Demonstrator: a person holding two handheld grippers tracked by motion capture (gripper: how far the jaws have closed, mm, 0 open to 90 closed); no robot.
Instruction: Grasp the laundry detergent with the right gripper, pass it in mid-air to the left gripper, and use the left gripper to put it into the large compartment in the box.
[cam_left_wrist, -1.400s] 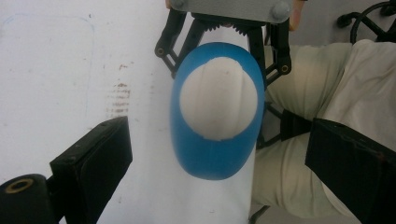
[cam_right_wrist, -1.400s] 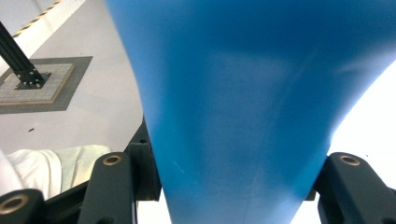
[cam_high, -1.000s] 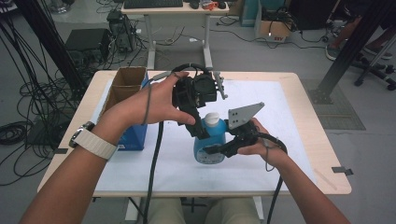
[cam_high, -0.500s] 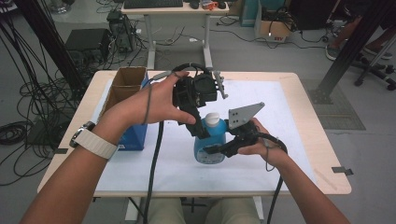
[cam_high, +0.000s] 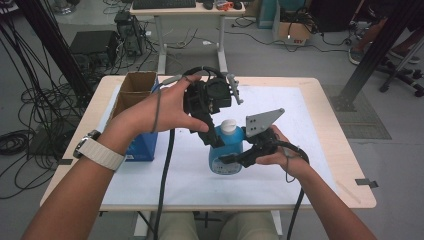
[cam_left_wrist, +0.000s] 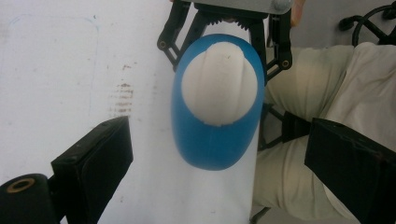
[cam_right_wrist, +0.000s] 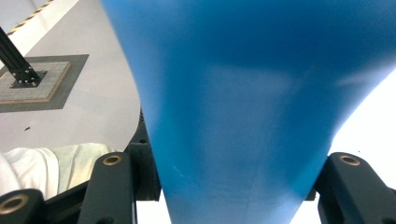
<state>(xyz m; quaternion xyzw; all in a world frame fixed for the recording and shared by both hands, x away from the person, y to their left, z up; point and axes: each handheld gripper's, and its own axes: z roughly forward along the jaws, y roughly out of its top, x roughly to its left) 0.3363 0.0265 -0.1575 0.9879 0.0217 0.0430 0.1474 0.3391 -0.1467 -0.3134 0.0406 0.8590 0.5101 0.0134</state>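
Note:
A blue bottle (cam_high: 226, 152) with a white cap (cam_high: 229, 126) stands upright on the white sheet near the table's front. My right gripper (cam_high: 239, 158) is shut on its lower body from the right; the blue body (cam_right_wrist: 243, 93) sits squeezed between the jaws of the right gripper (cam_right_wrist: 231, 191). Just above and left of the cap is my left gripper (cam_high: 214, 136), pointing down. In its own view the left gripper (cam_left_wrist: 219, 172) is open wide, jaws apart on either side of the cap (cam_left_wrist: 219, 84) and blue shoulder (cam_left_wrist: 210, 144), touching neither.
A blue box (cam_high: 142, 146) stands at the left of the sheet, with an open cardboard box (cam_high: 135, 82) behind it. The white sheet (cam_high: 295, 115) covers most of the wooden table (cam_high: 345, 165). The person's legs (cam_left_wrist: 322, 93) lie below the front edge.

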